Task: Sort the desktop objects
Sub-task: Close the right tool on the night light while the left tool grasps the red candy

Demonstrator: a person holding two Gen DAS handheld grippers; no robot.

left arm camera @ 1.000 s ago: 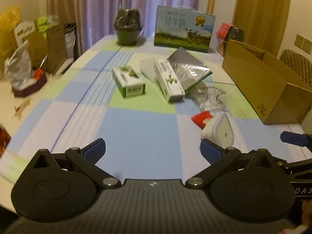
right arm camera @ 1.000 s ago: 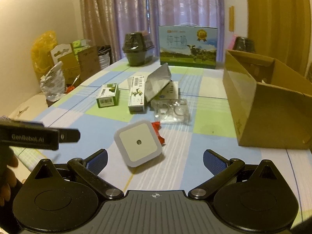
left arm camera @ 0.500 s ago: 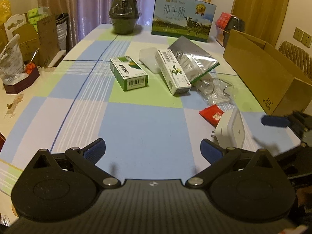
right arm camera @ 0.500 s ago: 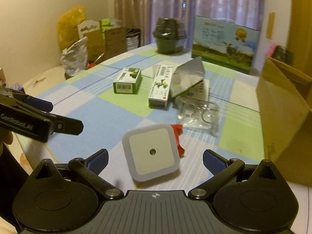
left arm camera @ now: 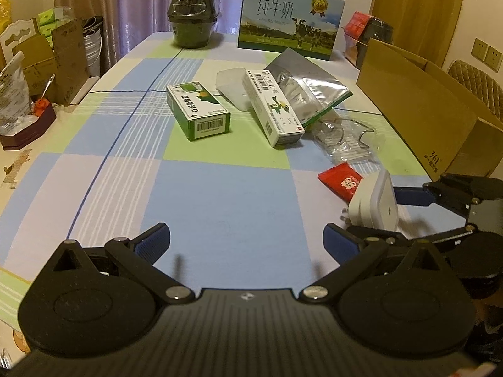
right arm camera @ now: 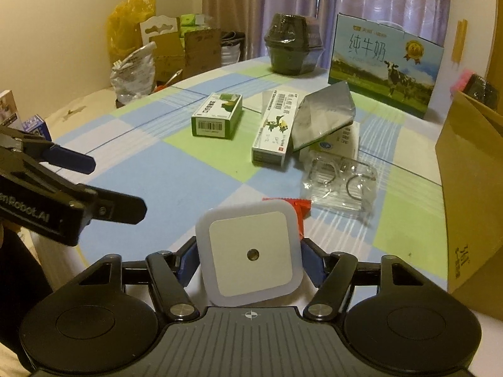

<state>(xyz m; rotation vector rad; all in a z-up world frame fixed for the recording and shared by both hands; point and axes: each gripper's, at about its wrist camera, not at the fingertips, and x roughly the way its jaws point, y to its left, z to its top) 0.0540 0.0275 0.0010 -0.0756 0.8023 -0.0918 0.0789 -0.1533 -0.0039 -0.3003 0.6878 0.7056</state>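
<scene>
Right gripper: jaws closed in on the white night-light plug, blue pads on its left and right edges, so it looks gripped. Face square to the wrist cam, slightly rotated. It sits near edge of table, right side, with the red sachet touching it on the far side.

Left gripper: wide open, empty, hovering over bare blue check of the tablecloth.

Step in hand, my read: lift plug, carry to the cardboard box on the right. Tips: grip is on smooth rounded plastic edges, so keep squeeze steady and lift straight up before translating; prongs underneath could snag the sachet. Clear the box's near wall, then drop in.

Room: lane from plug to box is open. Clear blister pack lies just far of it, stay near side. Green box and long white carton well apart, mid-table. Left gripper is close on the plug's left, so keep it parked.
</scene>
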